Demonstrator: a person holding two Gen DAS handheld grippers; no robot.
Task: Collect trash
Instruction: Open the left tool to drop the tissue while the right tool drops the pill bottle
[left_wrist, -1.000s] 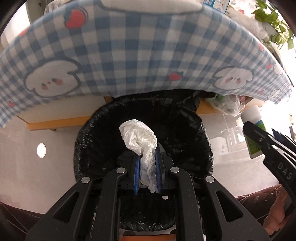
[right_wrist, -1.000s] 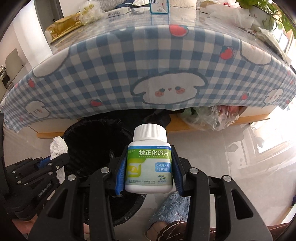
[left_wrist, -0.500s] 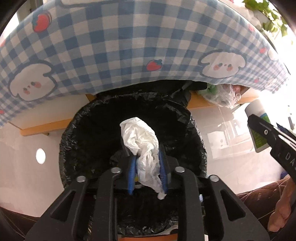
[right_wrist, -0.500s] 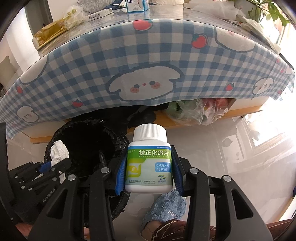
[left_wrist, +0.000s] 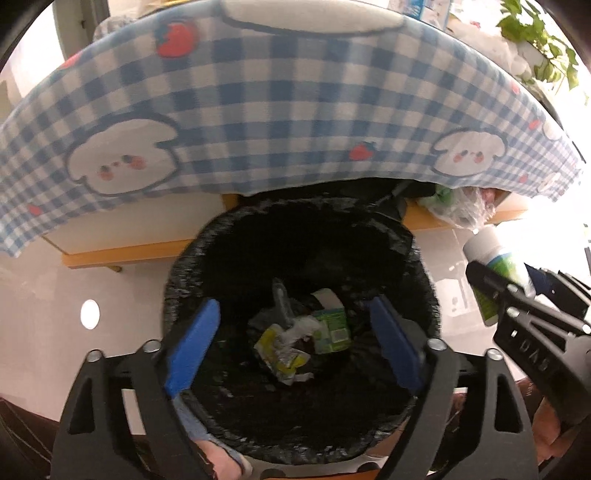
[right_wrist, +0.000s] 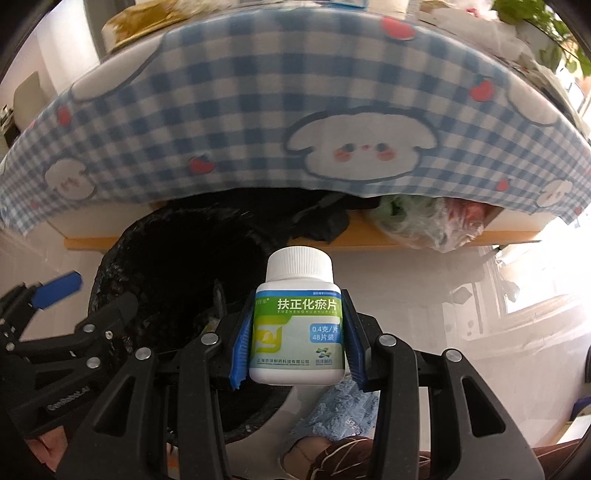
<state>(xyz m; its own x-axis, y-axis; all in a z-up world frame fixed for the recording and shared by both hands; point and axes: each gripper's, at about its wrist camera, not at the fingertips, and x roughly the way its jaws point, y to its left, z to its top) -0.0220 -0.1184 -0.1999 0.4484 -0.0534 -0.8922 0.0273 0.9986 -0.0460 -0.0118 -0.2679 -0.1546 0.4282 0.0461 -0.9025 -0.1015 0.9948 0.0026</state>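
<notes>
1. Two hand-held grippers show, both pointing toward a bin on the floor. The left hand-held gripper hangs directly over the bin's mouth with its blue-padded jaws spread wide and nothing between them. The right hand-held gripper has its jaws closed on a white pill bottle, held upright with the cap at 12 o'clock.

2. A blue-and-white checked tablecloth printed with white puppy faces and strawberries drapes over the surface, filling the upper half of both views. Green plant leaves show at 1 o'clock on the surface. Below the cloth's hem, at 2 o'clock, a clear plastic bag of mixed contents rests on a wooden ledge. The floor is pale and glossy.

3. The trash bin, lined with a black bag, sits just below the cloth's hem. At its bottom lie crumpled wrappers, yellow, green and white, seen between the left jaws. From the right wrist view, the bin lies at 10 o'clock of the bottle, and the left hand-held gripper appears at 8 o'clock. From the left wrist view, the bottle appears at 3 o'clock, beside the bin's rim.
</notes>
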